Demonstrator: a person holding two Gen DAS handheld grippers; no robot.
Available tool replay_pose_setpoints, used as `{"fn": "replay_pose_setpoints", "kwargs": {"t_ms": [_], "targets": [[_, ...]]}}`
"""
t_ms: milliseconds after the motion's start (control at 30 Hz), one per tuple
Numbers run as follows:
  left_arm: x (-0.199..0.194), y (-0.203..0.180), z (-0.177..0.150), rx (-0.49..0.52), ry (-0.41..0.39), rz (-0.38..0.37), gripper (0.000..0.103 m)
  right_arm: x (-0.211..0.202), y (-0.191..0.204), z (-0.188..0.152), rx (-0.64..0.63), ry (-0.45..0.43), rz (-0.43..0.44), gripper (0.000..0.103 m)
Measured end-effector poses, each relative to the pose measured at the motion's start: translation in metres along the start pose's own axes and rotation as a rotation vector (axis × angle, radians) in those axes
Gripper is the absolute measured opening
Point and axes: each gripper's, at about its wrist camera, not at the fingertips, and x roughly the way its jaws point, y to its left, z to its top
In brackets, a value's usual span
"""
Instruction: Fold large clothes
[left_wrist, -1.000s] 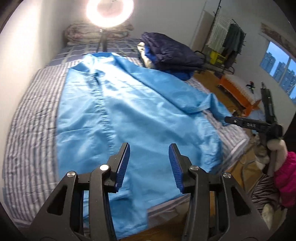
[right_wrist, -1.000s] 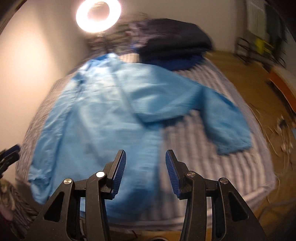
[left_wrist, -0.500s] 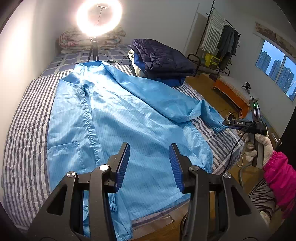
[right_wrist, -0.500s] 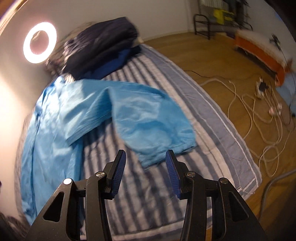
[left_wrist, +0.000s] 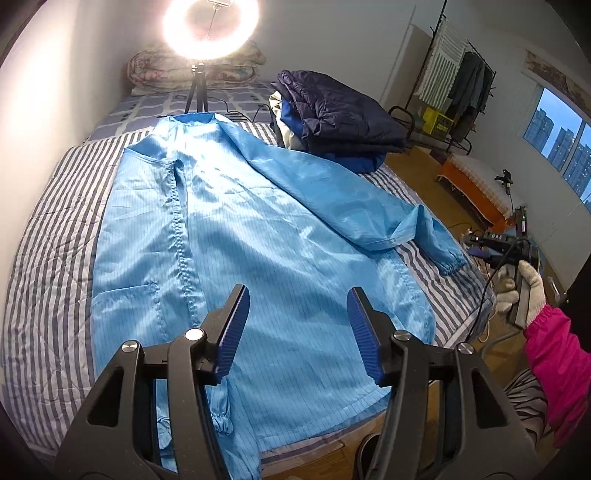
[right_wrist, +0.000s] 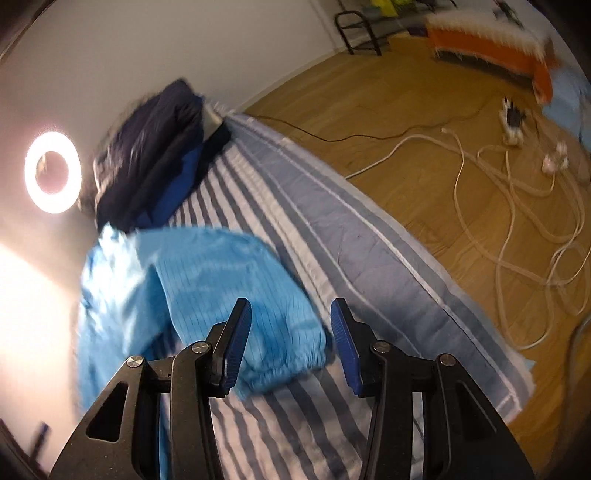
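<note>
**Blue coat lying spread on the striped bed, both tongs gaping above it**

The only writing that can be read is sitting on the right tongs' (left_wrist: 496, 243) dark body in the left wrist view: small pale letters that seem to be spelling "DAS". A white-gloved hand (left_wrist: 526, 286) with a pink cuff is gripping that tool off the bed's right edge.

The light blue coat (left_wrist: 251, 236) is lying face up on the striped bed (left_wrist: 48, 236), its collar pointing toward the glowing ring light (left_wrist: 210, 27) at the far end and its hem hanging over the near edge. The front placket is running down the coat's left half, with a patch pocket beside it. One sleeve is lying folded in across the chest, bending back outward so that its elastic cuff (left_wrist: 448, 262) is resting on the bare stripes near the bed's right side.

The left tongs (left_wrist: 297, 334) are standing wide open and gripping nothing, hovering over the coat's lower front.

In the blurred right wrist view, the right tongs (right_wrist: 288, 343) are likewise gaping and empty, hanging just above the sleeve (right_wrist: 236, 291) so that the cuff end is showing between the blue pads. A folded dark navy jacket (left_wrist: 343, 110) is sitting on other folded clothes at the bed's far right corner. White cables (right_wrist: 517, 206) are sprawling over the wooden floor.
</note>
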Motion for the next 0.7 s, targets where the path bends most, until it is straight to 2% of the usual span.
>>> {"fn": "replay_pose_setpoints", "kwargs": {"t_ms": [200, 367, 433, 467, 533, 567, 600, 700], "targets": [[0.007, 0.000, -0.003, 0.006, 0.025, -0.004, 0.056, 0.014, -0.011, 0.009, 0.052, 0.020, 0.029, 0.043], [0.010, 0.001, -0.005, 0.015, 0.040, -0.004, 0.056, 0.020, 0.002, 0.007, -0.010, 0.047, 0.028, 0.043], [0.011, 0.002, -0.006, 0.016, 0.041, -0.004, 0.056, 0.023, 0.008, 0.003, -0.053, 0.062, -0.016, 0.042], [0.011, 0.002, -0.006, 0.012, 0.042, -0.006, 0.056, 0.026, 0.009, 0.002, -0.069, 0.072, -0.030, 0.040], [0.011, 0.003, -0.006, 0.010, 0.043, -0.007, 0.056, 0.034, 0.013, 0.000, -0.098, 0.112, -0.054, 0.018], [0.011, 0.004, -0.006, 0.010, 0.044, -0.006, 0.056, 0.037, 0.014, -0.002, -0.109, 0.124, -0.069, 0.014], [0.011, 0.005, -0.007, 0.008, 0.043, -0.005, 0.056, 0.037, 0.014, -0.003, -0.117, 0.128, -0.080, 0.003], [0.008, 0.011, -0.007, -0.002, 0.037, -0.007, 0.056, 0.024, 0.022, -0.003, -0.131, 0.096, -0.071, 0.001]]}}
